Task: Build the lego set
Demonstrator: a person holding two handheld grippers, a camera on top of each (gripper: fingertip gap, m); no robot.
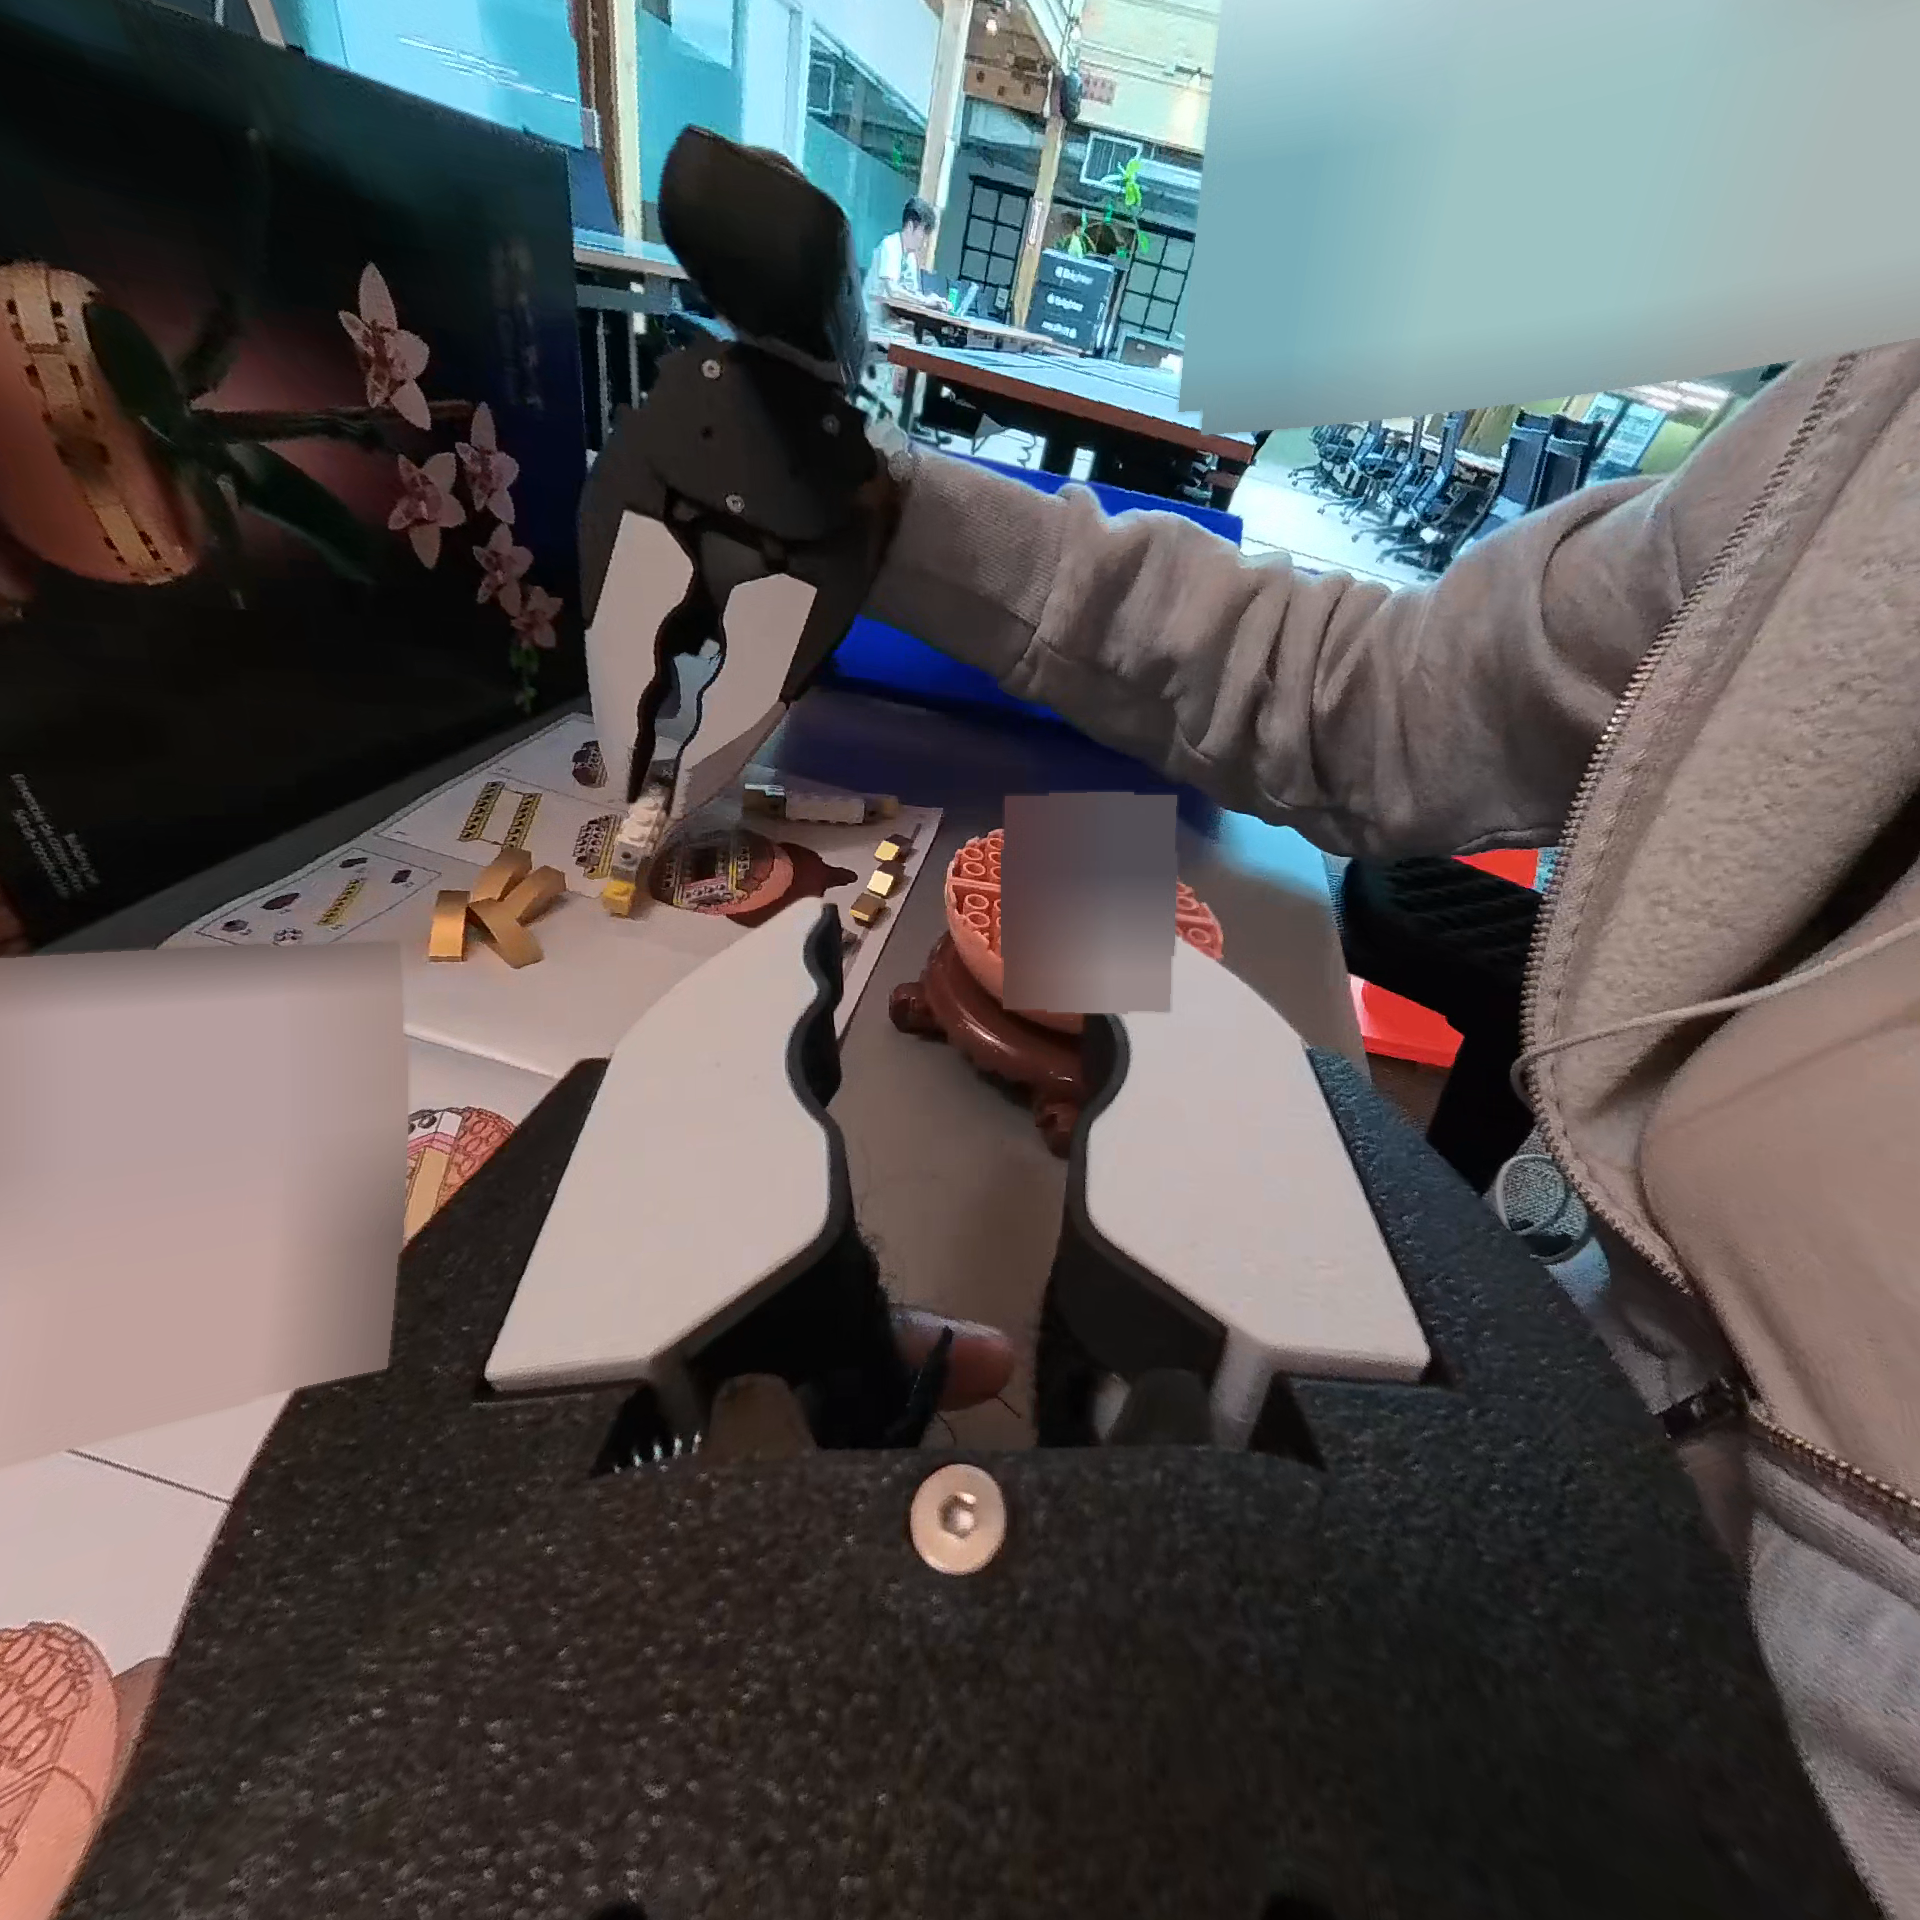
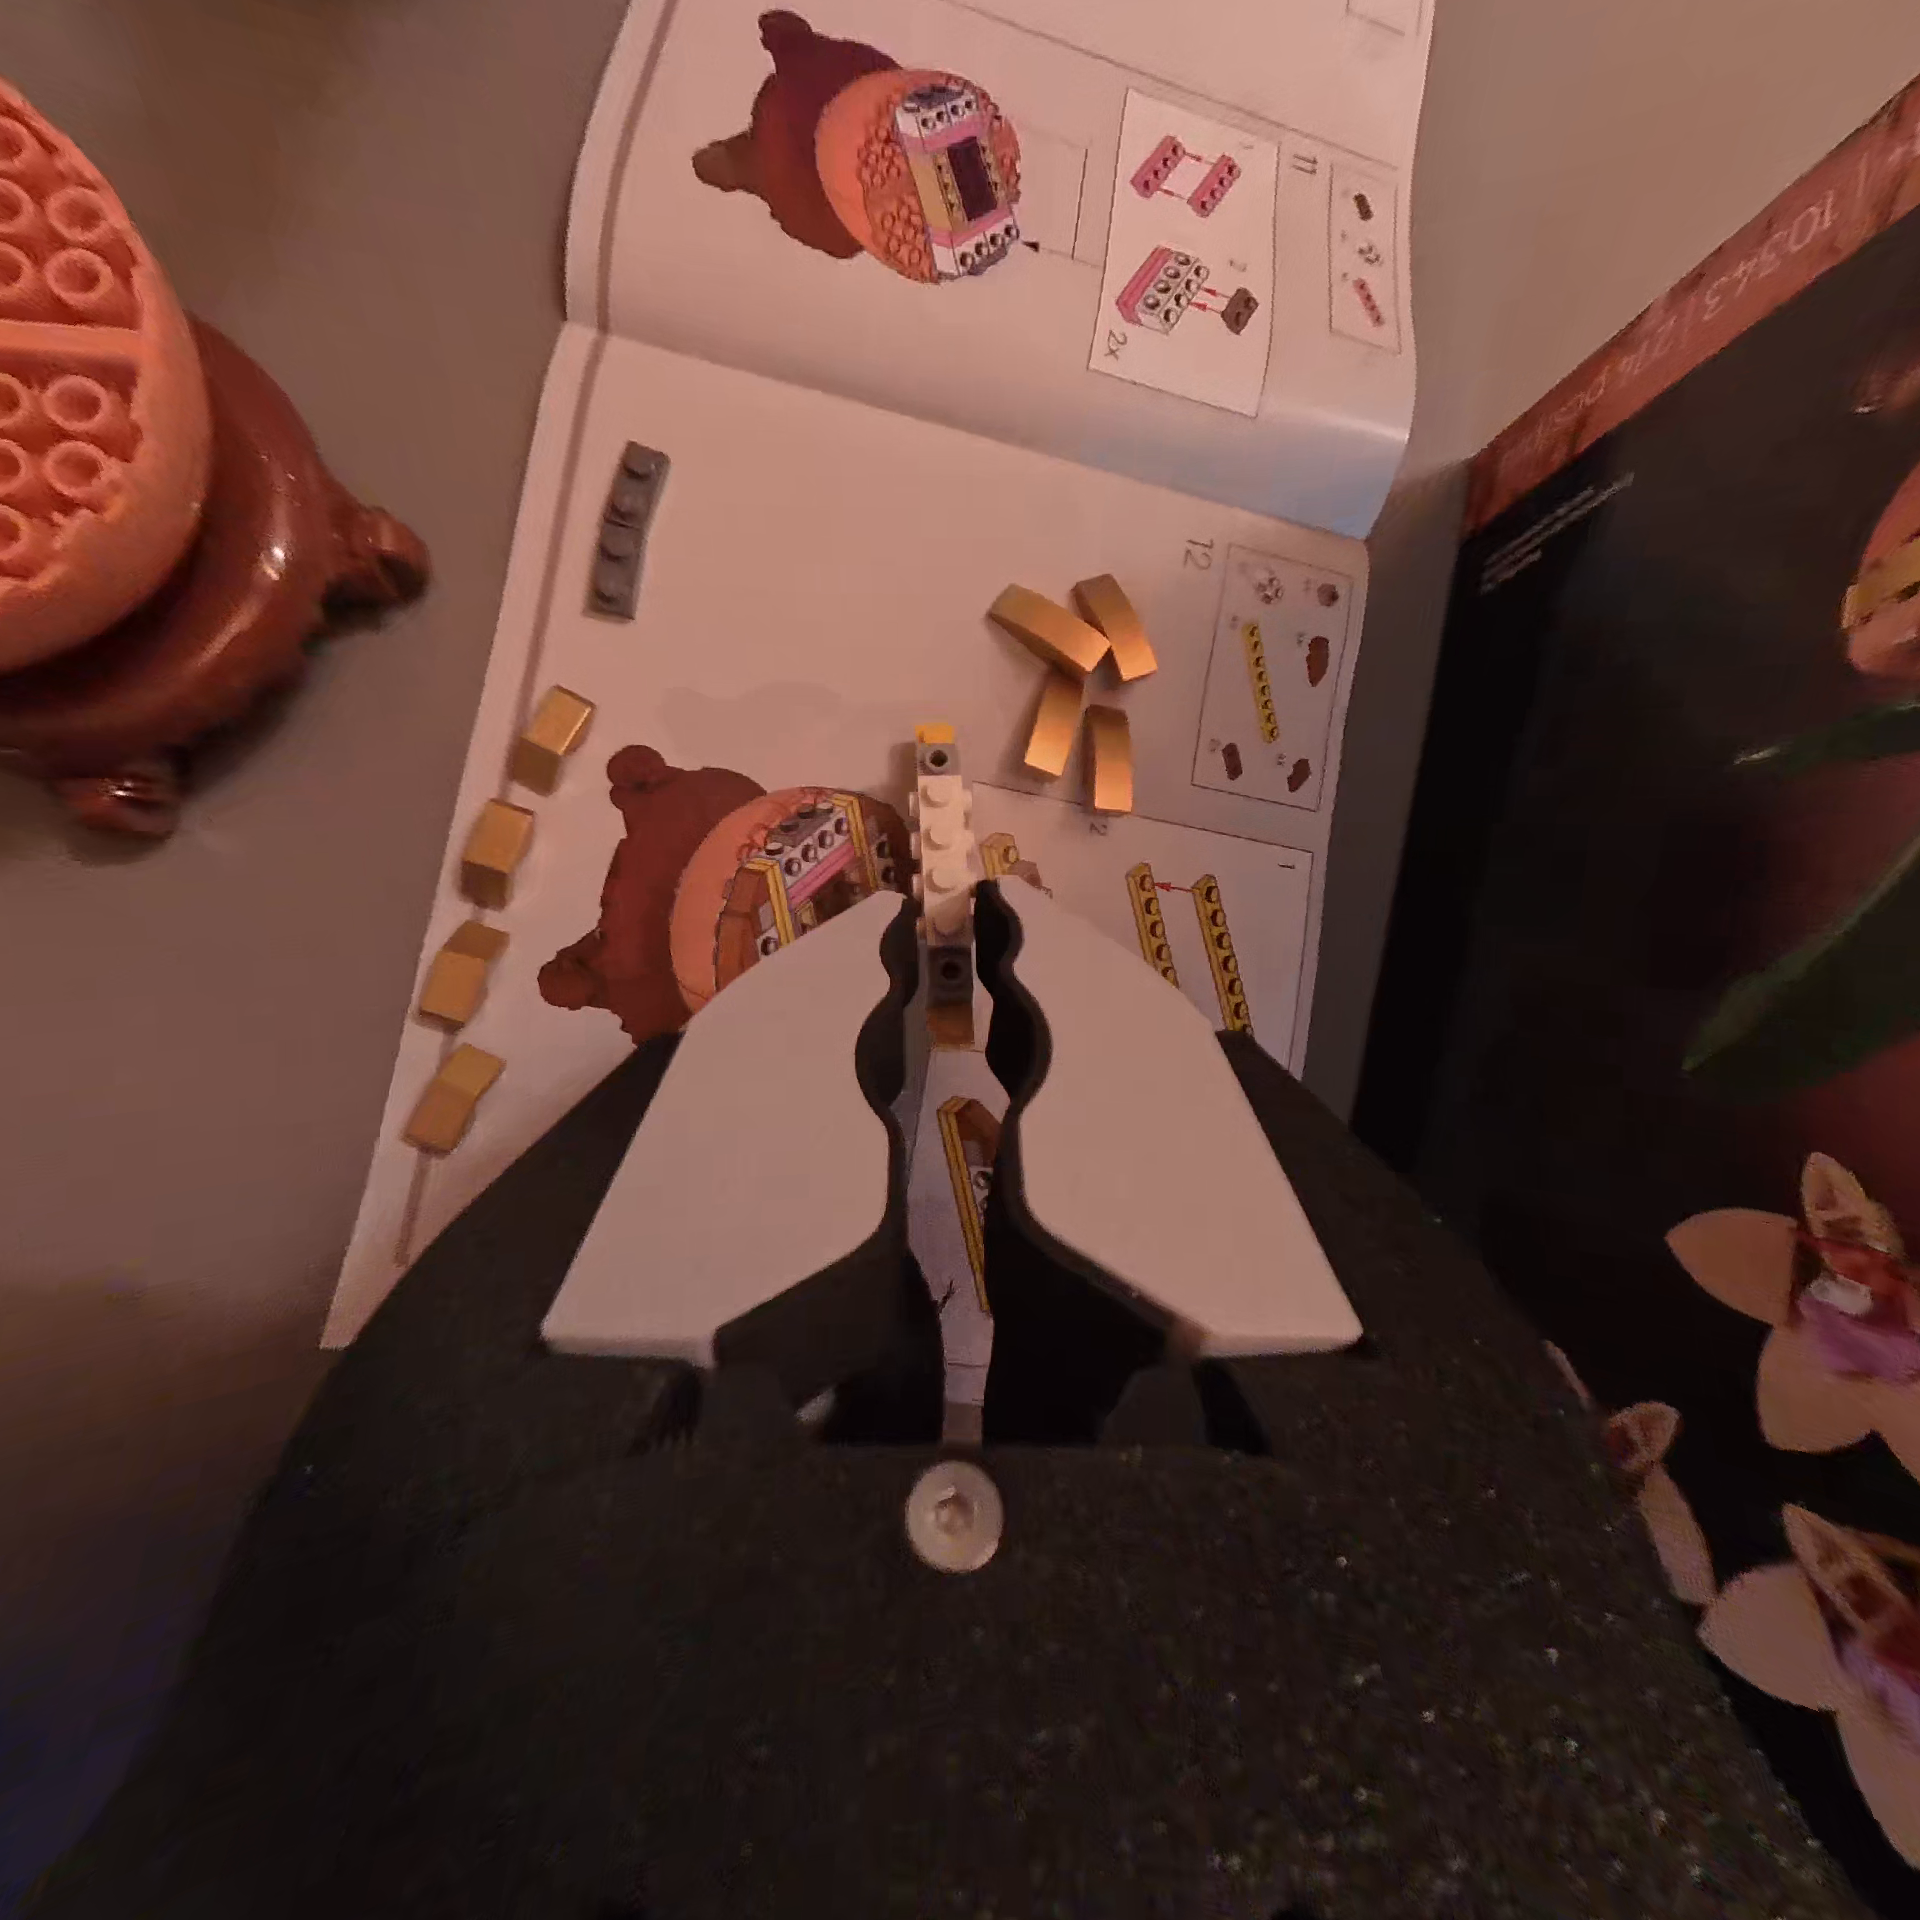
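Observation:
My right gripper (image 2: 940, 899) is shut on a small brick assembly (image 2: 943, 831) of white, grey and yellow parts and holds it over the open instruction booklet (image 2: 831, 582). The left wrist view shows that gripper (image 1: 655, 795) pointing down, with the assembly (image 1: 636, 852) at or just above the page. My left gripper (image 1: 966, 987) is open and empty, its fingers (image 1: 727, 1091) aimed at the brown pot base with a salmon studded top (image 1: 971, 1039). The base also shows in the right wrist view (image 2: 125, 499) at far left.
Several gold curved tiles (image 2: 1081, 665), a row of small gold pieces (image 2: 494, 857) and a grey plate (image 2: 627, 530) lie on the booklet. A white and yellow part (image 1: 826, 805) lies farther back. The dark set box (image 2: 1662, 831) stands upright beside the booklet. A person's grey sleeve (image 1: 1247, 665) crosses the right. Some 20 cm of space lies between my two pairs of fingers.

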